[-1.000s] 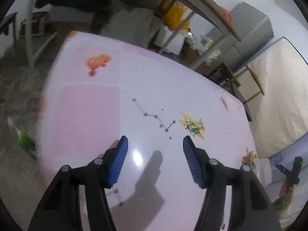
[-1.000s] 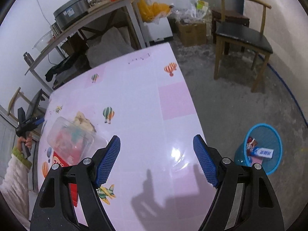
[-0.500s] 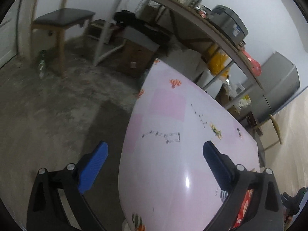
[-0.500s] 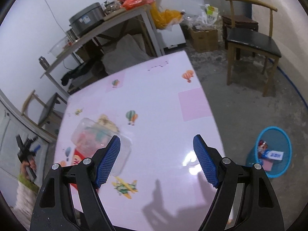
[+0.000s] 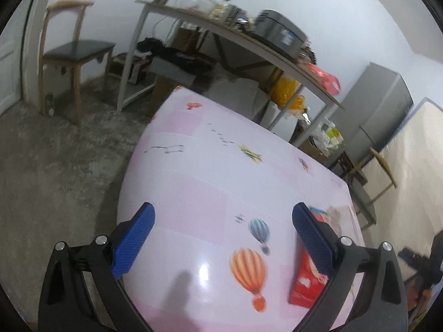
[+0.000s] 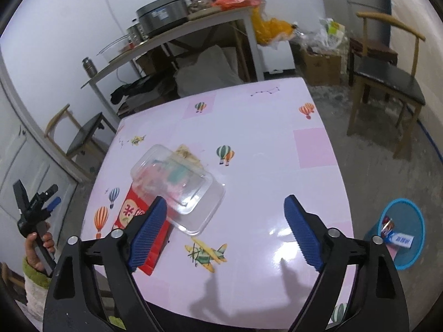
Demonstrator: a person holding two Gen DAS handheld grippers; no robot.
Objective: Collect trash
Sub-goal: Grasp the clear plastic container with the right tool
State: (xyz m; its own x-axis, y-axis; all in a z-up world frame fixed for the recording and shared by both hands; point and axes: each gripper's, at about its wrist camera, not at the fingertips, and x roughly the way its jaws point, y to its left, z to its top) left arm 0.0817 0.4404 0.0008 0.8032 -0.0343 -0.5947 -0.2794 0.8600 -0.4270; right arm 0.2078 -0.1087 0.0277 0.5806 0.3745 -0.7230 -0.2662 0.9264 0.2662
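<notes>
A clear plastic container lies upside down on the pink balloon-print table, partly over a red snack packet. My right gripper hovers just in front of them. Its jaws are opening with nothing between them, and the left finger overlaps the packet in view. A blue mesh bin holding wrappers stands on the floor to the right. My left gripper is wide open over the table, with nothing between its jaws. The red packet shows behind its right finger. A hand holds this gripper off the table's left side.
A long metal table with a rice cooker and bags stands behind. Wooden chairs stand at the right and left. Boxes and bags crowd the back. A grey cabinet and a mattress stand at the right.
The left view swung off the tabletop, out over the floor, then back onto the near corner, and its jaws spread wide. The right gripper drew back slightly and its jaws widened.
</notes>
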